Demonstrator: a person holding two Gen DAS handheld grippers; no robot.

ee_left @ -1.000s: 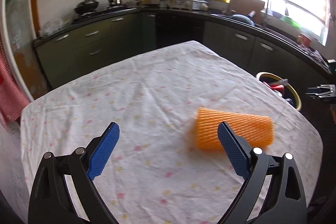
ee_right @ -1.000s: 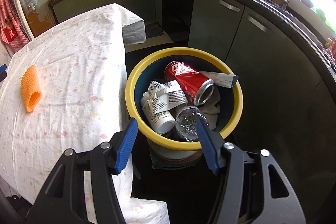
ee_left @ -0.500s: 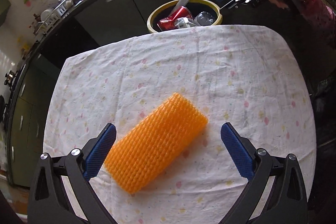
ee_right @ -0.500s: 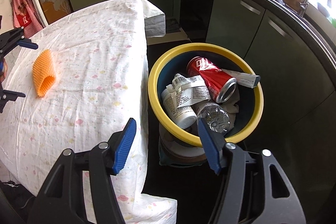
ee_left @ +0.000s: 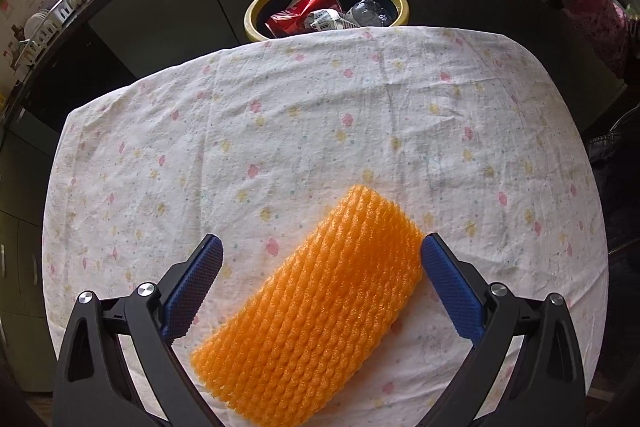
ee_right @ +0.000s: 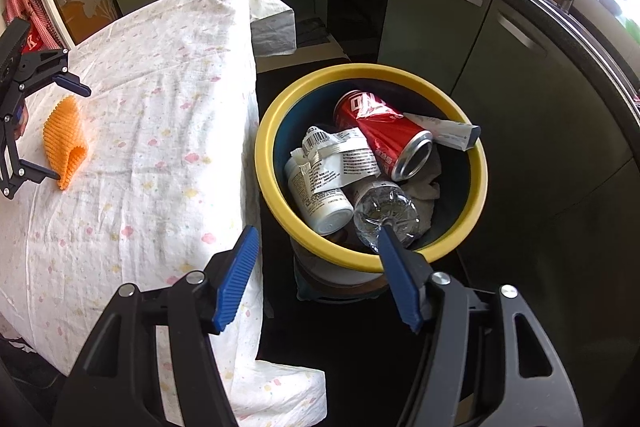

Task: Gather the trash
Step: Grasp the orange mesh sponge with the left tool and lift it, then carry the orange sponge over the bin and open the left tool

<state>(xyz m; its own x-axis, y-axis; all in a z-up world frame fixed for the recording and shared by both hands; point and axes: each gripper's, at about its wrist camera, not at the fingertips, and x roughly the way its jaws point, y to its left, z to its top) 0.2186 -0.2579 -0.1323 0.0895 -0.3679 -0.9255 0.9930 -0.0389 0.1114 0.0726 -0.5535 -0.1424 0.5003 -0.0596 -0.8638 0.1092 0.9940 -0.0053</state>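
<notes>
Down at the bottom of the left wrist view, the left gripper stands with its jaws spread wide and released, holding nothing. The orange foam net lies flat on the tablecloth directly between the two blue pads; the right-hand pad sits just beside the net's upper right corner, though whether it touches cannot be told, while the left pad stands clear of it. The net's long axis runs on a slant, from the lower left of the frame up toward the upper right, so it lies crosswise to the line between the pads rather than square to it. Its upper end points roughly toward the table's far edge, where the yellow-rimmed bin sits, already holding a red can, a white bottle and a clear bottle. The left gripper is plainly the nearer one. The right gripper, also parted and empty, hangs near the bin, well apart from the net.
</notes>
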